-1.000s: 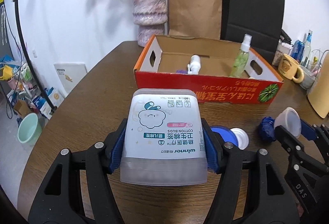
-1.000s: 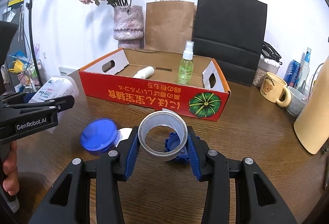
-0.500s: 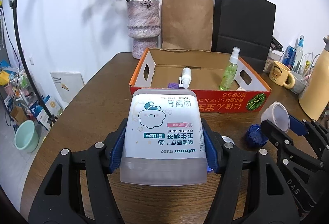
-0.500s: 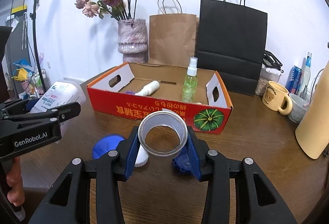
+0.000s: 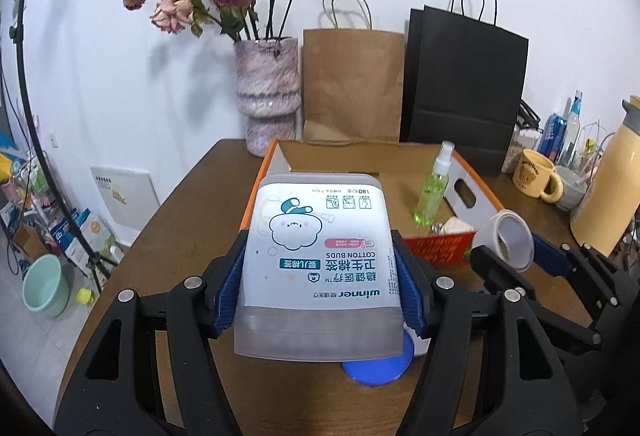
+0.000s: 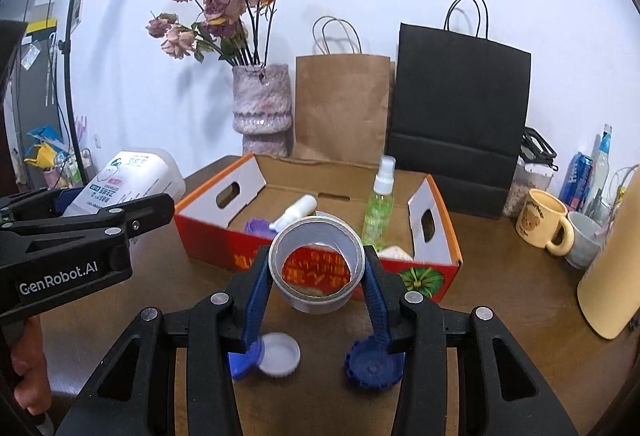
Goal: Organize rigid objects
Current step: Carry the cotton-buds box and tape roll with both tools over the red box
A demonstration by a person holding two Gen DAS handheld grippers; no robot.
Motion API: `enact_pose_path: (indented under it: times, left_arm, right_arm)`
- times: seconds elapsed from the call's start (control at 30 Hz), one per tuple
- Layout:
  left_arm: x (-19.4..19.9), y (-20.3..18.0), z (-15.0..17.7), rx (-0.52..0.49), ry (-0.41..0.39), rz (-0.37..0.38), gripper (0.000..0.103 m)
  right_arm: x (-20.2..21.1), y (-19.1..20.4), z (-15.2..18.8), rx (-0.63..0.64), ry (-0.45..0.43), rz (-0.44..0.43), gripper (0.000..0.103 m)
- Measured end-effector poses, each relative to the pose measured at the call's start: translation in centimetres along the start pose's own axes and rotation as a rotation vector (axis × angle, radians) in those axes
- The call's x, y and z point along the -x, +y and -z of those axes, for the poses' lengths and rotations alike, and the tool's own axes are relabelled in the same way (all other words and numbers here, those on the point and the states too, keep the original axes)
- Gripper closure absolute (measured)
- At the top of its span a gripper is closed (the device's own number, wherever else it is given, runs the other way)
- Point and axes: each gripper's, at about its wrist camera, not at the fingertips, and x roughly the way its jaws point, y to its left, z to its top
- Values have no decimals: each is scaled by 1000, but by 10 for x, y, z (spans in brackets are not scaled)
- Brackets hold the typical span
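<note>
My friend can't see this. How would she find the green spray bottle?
Find the red cardboard box in the table's middle. Inside, near its right end, the green spray bottle stands upright. It alone is see-through green with a white nozzle; the white bottle nearby lies down.

Wall (image 5: 100, 47): plain white, at my 12 o'clock, with soft shadows of flowers on it.
Table (image 5: 188, 191): dark brown wood with a rounded edge, under me.
Floor (image 5: 10, 276): pale, at my 9 o'clock, crowded with boxes and a green bucket (image 5: 42, 290).
Stand pole (image 5: 36, 139): thin and black, at my 10 o'clock.
Light: even and soft.
</note>
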Motion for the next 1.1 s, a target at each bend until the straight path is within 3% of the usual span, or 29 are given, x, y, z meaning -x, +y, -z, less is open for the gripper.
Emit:
enact_pose_path:
  times: [0.57, 1.1]
  left_arm:
    - [-32, 4, -30, 49, -28, 0, 42]
    - [-77, 8, -51, 68, -16, -22, 42]
  right_arm:
    - [-38, -11, -29, -26, -18, 4, 56]
    - [-87, -13, -43, -7, 21, -12, 56]
